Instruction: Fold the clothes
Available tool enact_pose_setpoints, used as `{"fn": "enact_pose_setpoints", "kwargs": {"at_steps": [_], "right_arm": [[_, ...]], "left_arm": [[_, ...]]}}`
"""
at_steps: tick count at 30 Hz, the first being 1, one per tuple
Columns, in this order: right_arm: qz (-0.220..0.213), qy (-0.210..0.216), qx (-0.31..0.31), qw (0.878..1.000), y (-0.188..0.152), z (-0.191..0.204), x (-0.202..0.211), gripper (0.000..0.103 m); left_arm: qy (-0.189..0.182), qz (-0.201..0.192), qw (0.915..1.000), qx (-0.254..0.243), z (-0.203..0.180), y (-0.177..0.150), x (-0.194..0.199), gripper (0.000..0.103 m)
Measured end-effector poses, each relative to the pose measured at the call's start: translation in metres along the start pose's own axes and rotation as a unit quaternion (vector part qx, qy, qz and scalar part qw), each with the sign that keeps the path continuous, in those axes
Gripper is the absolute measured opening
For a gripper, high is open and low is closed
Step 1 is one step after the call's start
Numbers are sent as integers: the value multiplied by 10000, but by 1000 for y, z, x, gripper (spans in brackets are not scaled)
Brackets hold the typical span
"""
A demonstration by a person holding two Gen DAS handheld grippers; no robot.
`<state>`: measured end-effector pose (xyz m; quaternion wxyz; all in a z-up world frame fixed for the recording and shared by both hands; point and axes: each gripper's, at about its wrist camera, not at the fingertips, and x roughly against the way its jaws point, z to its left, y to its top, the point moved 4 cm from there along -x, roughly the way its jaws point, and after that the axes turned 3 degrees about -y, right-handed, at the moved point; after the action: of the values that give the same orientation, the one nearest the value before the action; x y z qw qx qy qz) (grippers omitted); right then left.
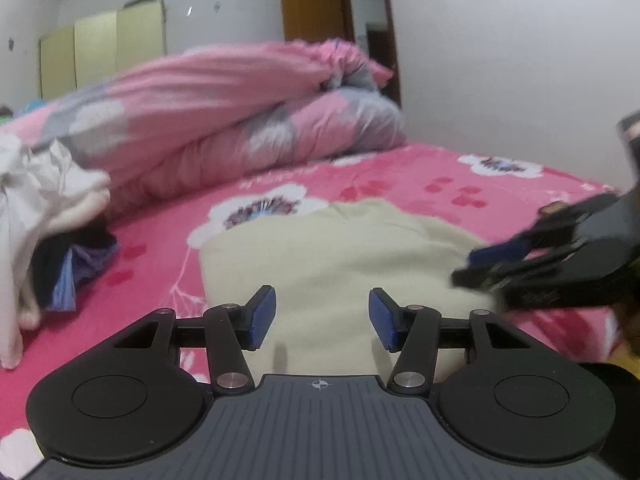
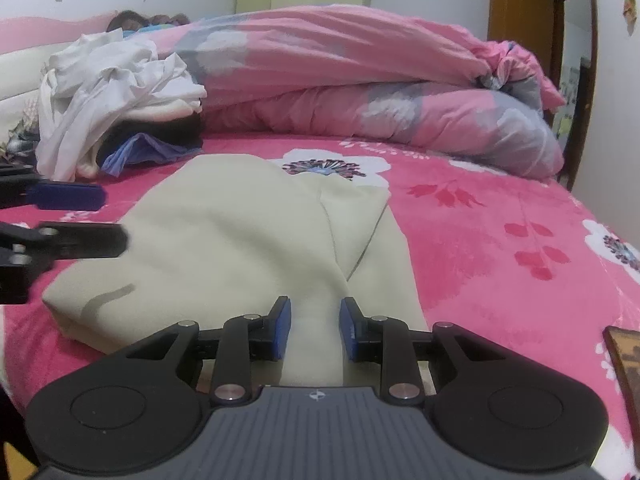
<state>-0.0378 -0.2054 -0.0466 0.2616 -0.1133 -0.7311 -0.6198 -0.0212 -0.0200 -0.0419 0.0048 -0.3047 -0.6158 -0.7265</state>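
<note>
Left wrist view: nearest the camera, the left gripper (image 1: pixel 322 318) shows 2 black fingers with blue pads (image 1: pixel 264 316) standing apart, nothing between them. Below and ahead of the pads lies the cream fleece garment (image 1: pixel 332 256), folded flat near the front edge of the bed. It rests on the pink floral bedsheet (image 1: pixel 440 184). The right gripper (image 1: pixel 480 264) enters from the right edge of the frame, blurred, its tips at the garment's right side; from this view its grip cannot be told. A rumpled heap of white and dark clothes (image 1: pixel 48 200) lies at the left side of the bed. A rolled pink-and-grey quilt (image 1: pixel 224 120) spans the far side.

Right wrist view: the right gripper (image 2: pixel 315 328) has its 2 blue pads (image 2: pixel 282 328) closed on a raised fold of the cream fleece garment (image 2: pixel 240 232), which passes between them. The garment spreads forward and left across the pink floral bedsheet (image 2: pixel 500 240). The left gripper (image 2: pixel 112 216) reaches in from the left edge, jaws parted, its lower finger at the garment's left edge. The clothes heap (image 2: pixel 112 92) sits at the far left, the quilt (image 2: pixel 360 80) behind.
</note>
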Motion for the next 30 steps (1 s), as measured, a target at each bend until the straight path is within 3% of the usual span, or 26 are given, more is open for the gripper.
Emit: {"fn": "enact_pose_setpoints", "kwargs": {"at_steps": [2,4,7,11,14,20,25,30], "right_arm": [[-65,-68,86,9999,14,-2,5,27],[-181,-63,109,9998,26,-2,7,27],[-184,74,54,9998,34,-1,-1,27],[160,74,52,9998,6,1,-37,28],[346,99,-188,9992,22,-3,-32,27],[-118,35,-92,9999,61,5,-43,27],[7,-81,-209,9997,36,6,-90,27],[-95,9,-523,9986,33,-1,-86,27]], "left_arm": [[-123,390,9989,229,7,-5,-19,53],[-191,515,9978,377,10,-11,-27,53],[-178,441,9984,310,8,-16,-24,54],[-211,439,9984,295,9,-20,-24,54],[-274,418,9980,384,12,-20,-23,54],[-271,421,9980,389,11,-19,-24,54],[-314,447,9980,325,12,-16,-20,55],[-206,177,9986,457,25,4,-14,59]]}}
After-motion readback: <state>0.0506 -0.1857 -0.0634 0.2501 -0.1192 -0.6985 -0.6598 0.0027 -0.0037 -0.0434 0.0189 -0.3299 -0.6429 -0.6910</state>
